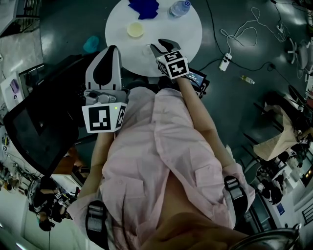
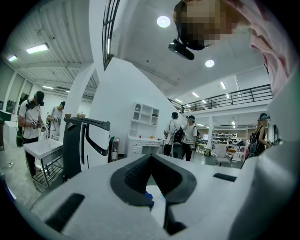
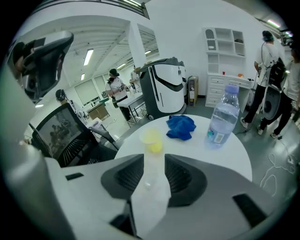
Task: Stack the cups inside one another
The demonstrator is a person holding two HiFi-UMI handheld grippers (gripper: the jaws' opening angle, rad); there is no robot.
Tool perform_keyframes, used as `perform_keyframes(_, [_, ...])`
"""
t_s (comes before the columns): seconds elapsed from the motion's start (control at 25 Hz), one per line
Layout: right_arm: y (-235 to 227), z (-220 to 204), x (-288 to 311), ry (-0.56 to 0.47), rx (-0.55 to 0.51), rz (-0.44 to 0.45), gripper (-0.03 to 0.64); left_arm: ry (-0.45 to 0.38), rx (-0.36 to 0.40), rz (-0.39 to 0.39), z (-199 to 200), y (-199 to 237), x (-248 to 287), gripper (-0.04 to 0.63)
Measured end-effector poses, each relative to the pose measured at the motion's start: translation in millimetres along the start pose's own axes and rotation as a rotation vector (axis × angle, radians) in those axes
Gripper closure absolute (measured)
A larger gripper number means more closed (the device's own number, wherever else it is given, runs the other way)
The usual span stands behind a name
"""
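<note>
A small yellow cup point(image 1: 135, 30) stands upright on the round white table point(image 1: 188, 34), left of its middle. My right gripper point(image 1: 160, 47) hovers over the table's near edge, shut on a clear plastic cup point(image 3: 151, 187) that is squeezed flat between the jaws. In the right gripper view the yellow cup point(image 3: 152, 139) sits just beyond the held cup. My left gripper point(image 1: 111, 51) is raised off the table's left side, near the person's chest. Its jaws meet at the tips with nothing between them point(image 2: 151, 157).
A crumpled blue cloth point(image 1: 144, 7) and a water bottle point(image 1: 179, 8) lie at the table's far side. A black screen point(image 1: 34, 127) stands left of the person. A power strip with cable point(image 1: 226, 61) lies on the floor to the right. People stand in the background.
</note>
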State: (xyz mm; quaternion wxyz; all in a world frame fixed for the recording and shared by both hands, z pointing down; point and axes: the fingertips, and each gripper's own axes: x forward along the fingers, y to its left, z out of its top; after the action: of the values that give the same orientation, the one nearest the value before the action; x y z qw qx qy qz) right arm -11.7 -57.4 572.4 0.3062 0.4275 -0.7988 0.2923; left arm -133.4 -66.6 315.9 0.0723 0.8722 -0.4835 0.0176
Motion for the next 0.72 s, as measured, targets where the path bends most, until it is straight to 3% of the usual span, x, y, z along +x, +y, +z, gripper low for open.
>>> perform_keyframes(0.72, [-10.3,-49.6,40.7,0.191,0.017,0.006,0.495,0.008,-0.009,0.012,-2.6,3.7,-0.1,0.579])
